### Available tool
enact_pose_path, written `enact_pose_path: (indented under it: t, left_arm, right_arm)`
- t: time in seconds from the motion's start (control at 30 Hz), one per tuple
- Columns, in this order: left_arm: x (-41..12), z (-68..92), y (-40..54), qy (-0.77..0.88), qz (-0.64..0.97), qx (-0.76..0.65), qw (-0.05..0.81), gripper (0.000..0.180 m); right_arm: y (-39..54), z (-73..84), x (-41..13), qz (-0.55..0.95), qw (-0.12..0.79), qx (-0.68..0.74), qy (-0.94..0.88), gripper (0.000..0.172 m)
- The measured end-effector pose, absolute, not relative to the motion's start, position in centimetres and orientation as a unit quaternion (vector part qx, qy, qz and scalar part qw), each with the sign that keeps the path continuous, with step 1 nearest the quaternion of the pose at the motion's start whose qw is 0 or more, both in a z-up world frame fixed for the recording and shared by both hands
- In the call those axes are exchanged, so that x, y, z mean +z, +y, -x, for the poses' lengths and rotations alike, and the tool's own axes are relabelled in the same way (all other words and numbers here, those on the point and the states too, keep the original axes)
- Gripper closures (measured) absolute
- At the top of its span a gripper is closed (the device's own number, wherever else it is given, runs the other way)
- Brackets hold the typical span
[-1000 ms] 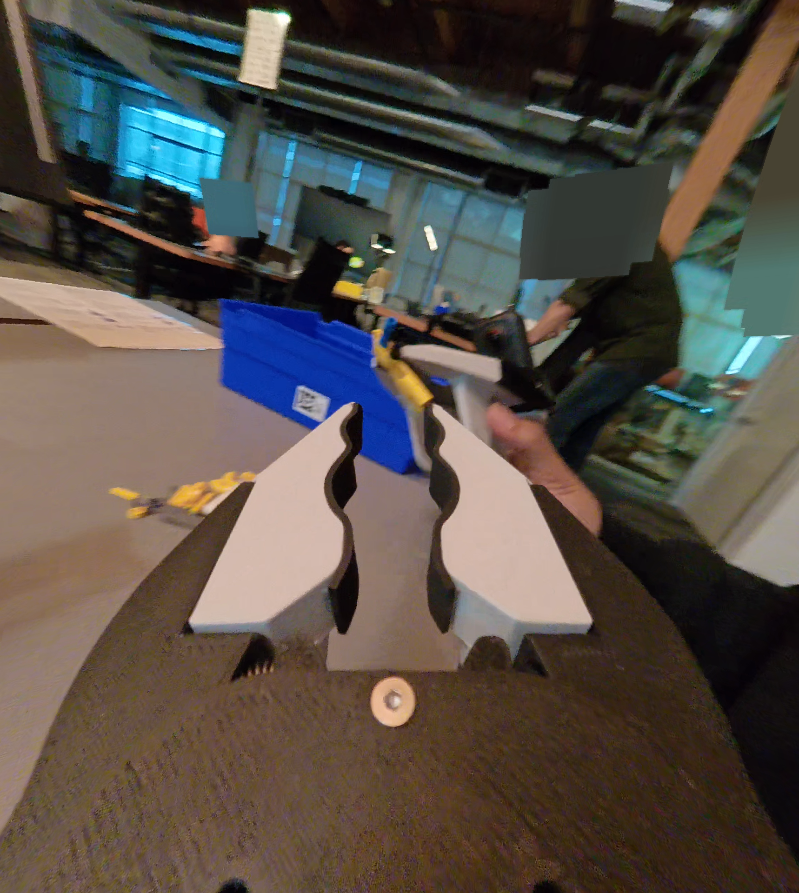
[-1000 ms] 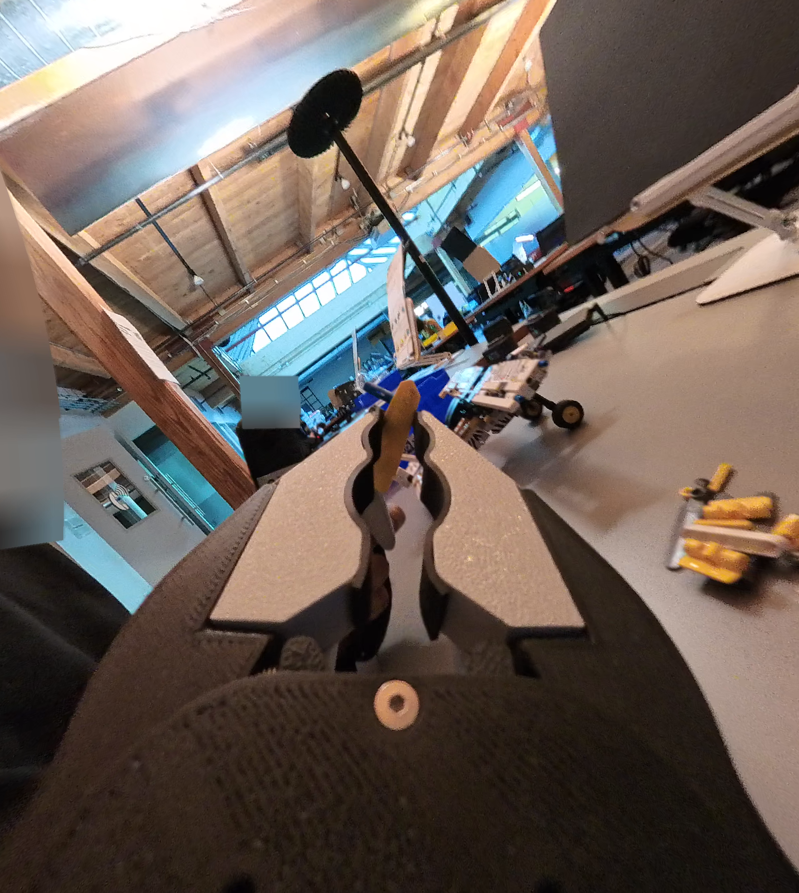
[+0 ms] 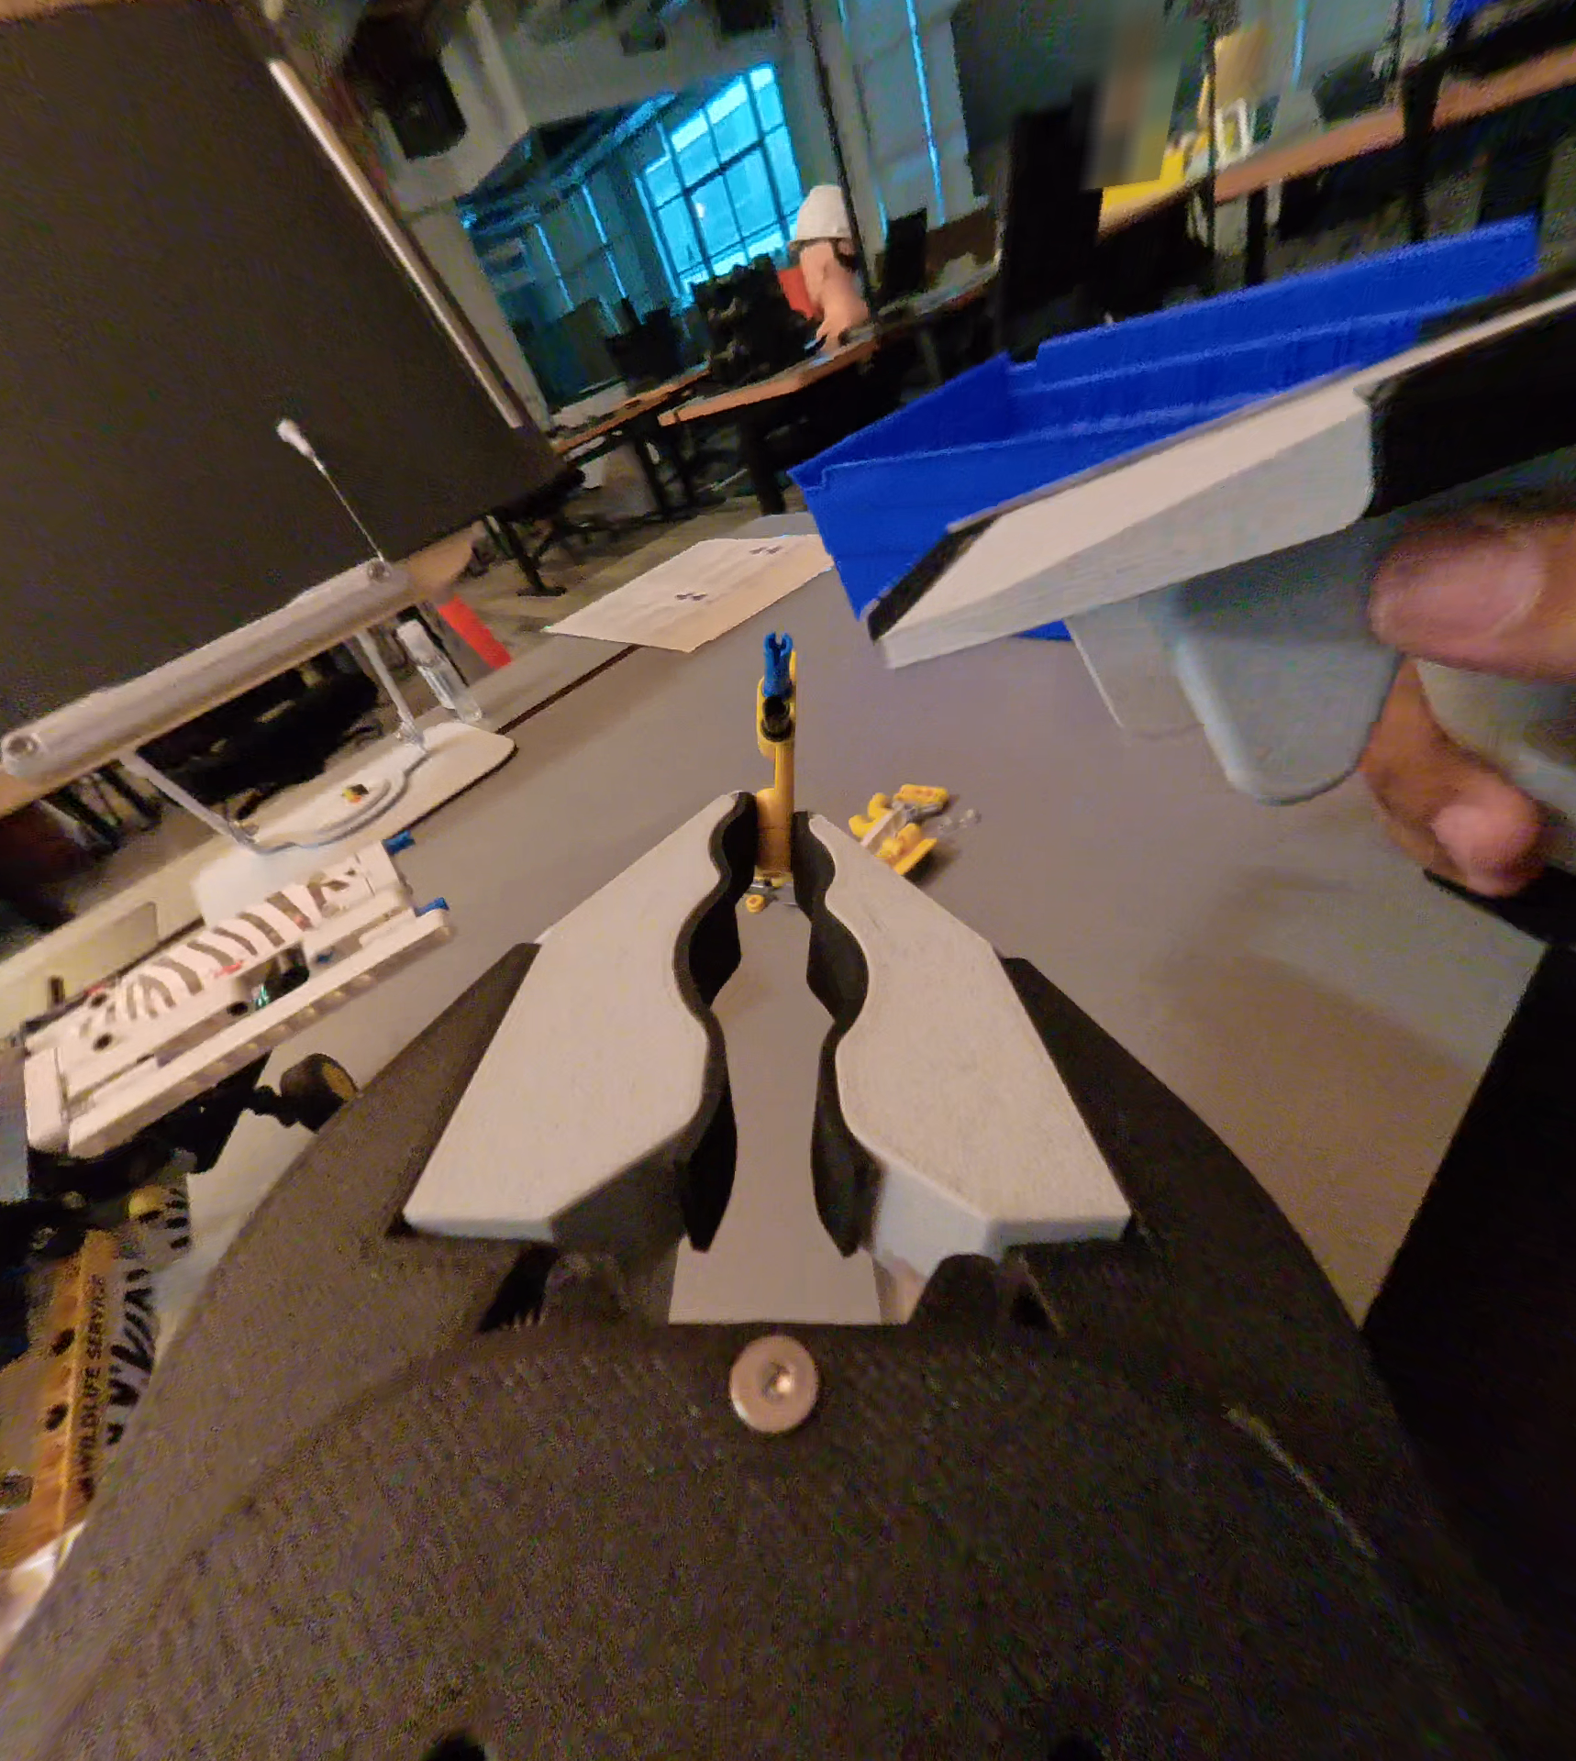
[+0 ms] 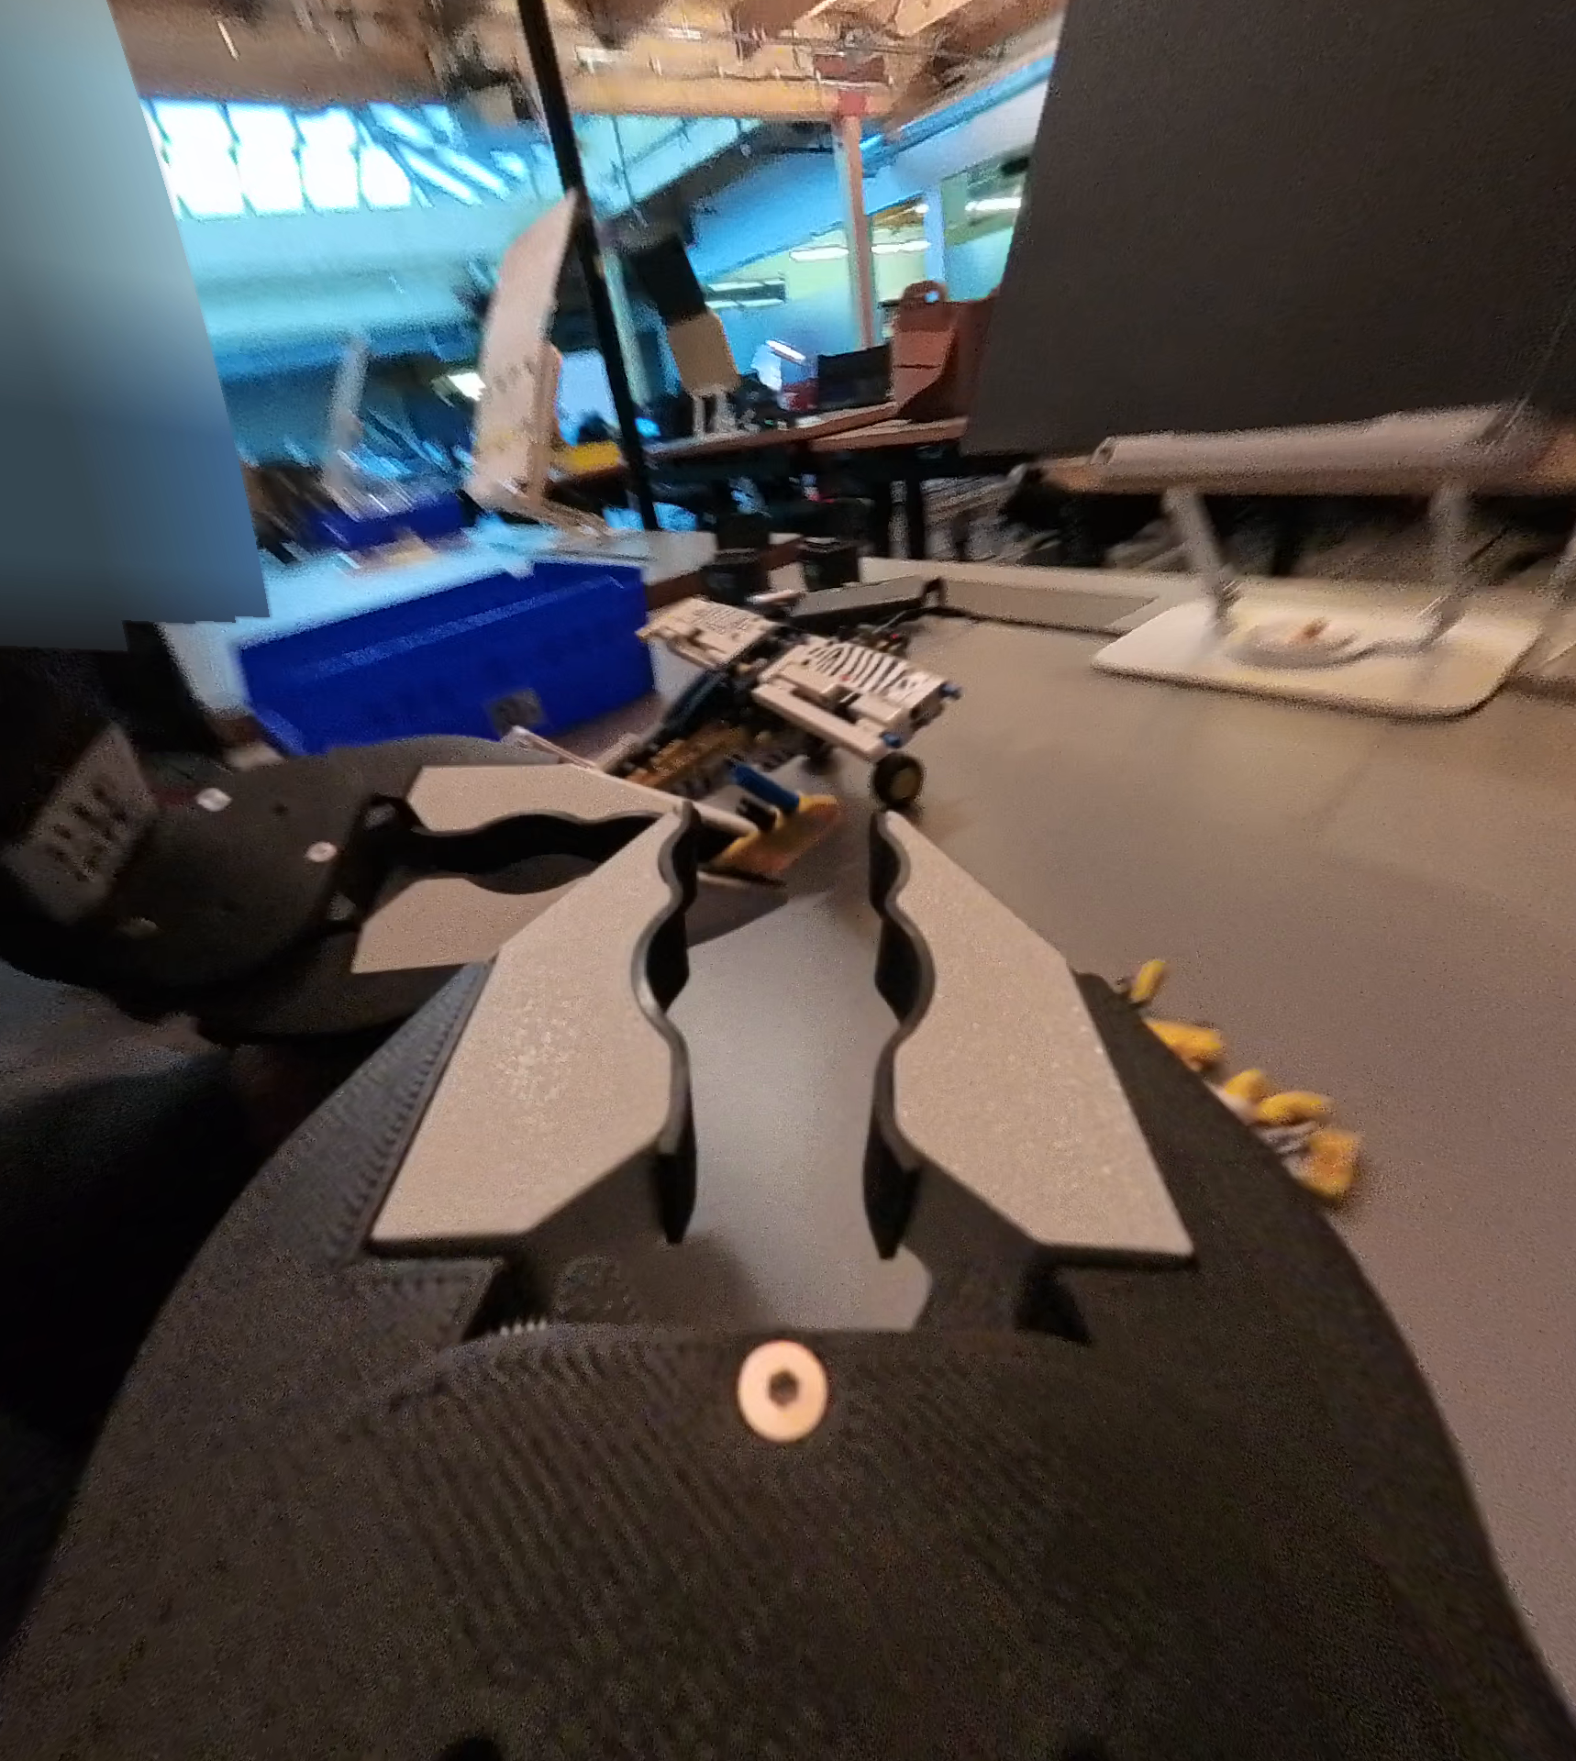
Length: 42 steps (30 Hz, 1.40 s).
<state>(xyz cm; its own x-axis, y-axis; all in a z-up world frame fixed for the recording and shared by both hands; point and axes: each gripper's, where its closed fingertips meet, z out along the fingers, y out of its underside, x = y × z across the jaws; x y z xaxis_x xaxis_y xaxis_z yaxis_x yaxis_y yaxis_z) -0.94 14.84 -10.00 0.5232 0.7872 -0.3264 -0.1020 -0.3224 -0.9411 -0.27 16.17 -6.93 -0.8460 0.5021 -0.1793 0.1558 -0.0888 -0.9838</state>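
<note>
left gripper (image 3: 773, 839) clenched on slim yellow plastic toy beam with blue pin (image 3: 775, 762), upright above grey table (image 3: 1146, 953) | right gripper (image 4: 784, 829) released, bare, just beside | keep pinch steady, beam vertical

A yellow beam (image 3: 777, 810) tipped with a blue pin (image 3: 776, 656) and a black connector sits between grey fingers (image 3: 632, 1001) lined with black pads, over a grey table (image 3: 1146, 953) carrying a blue bin (image 3: 1099, 400), a white zebra-striped toy vehicle (image 3: 222, 962) and a yellow brick cluster (image 3: 899, 827).
</note>
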Motion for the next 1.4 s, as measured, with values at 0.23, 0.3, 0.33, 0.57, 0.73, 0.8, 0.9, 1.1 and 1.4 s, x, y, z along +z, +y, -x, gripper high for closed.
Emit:
enact_pose_path:
  t: [0.23,0.3,0.33,0.57,0.73,0.8,0.9,1.1,1.4]
  left_arm:
    - [-9.8,0.3,16.0,-0.23,0.704,0.419,0.526,0.178]
    - [-9.7,0.2,16.0,-0.23,0.703,0.412,0.531,0.178]
    - [-9.7,0.1,16.1,-0.229,0.704,0.41,0.532,0.178]
    - [-9.7,-0.2,16.7,-0.217,0.709,0.413,0.529,0.178]
    - [-9.2,-1.2,17.8,-0.196,0.698,0.354,0.59,0.175]
    - [-8.7,-1.7,18.5,-0.217,0.687,0.255,0.645,0.153]
    - [-7.1,-2.3,18.6,-0.272,0.621,0.046,0.734,0.119]
    - [-2.5,-5.7,17.0,-0.198,0.378,-0.419,0.802,0.122]
    - [-0.5,-7.8,17.4,-0.137,0.308,-0.493,0.802,0.164]
  right_arm:
    - [16.0,-0.4,-5.6,0.148,0.33,0.619,-0.697,0.155]
    - [15.9,-0.3,-5.8,0.13,0.353,0.603,-0.703,0.154]
    - [15.9,-0.3,-5.8,0.122,0.368,0.599,-0.701,0.154]
    - [15.5,-0.2,-6.1,0.074,0.433,0.556,-0.705,0.169]
    - [16.2,0.0,-5.4,0.096,0.428,0.572,-0.693,0.17]
    - [16.9,0.3,-4.7,0.109,0.421,0.591,-0.679,0.17]
    - [17.7,0.1,-3.6,0.121,0.373,0.644,-0.657,0.17]
    - [16.7,-4.1,-0.7,0.076,0.159,0.791,-0.586,0.171]
    - [16.6,-5.8,0.2,0.047,0.083,0.823,-0.56,0.17]
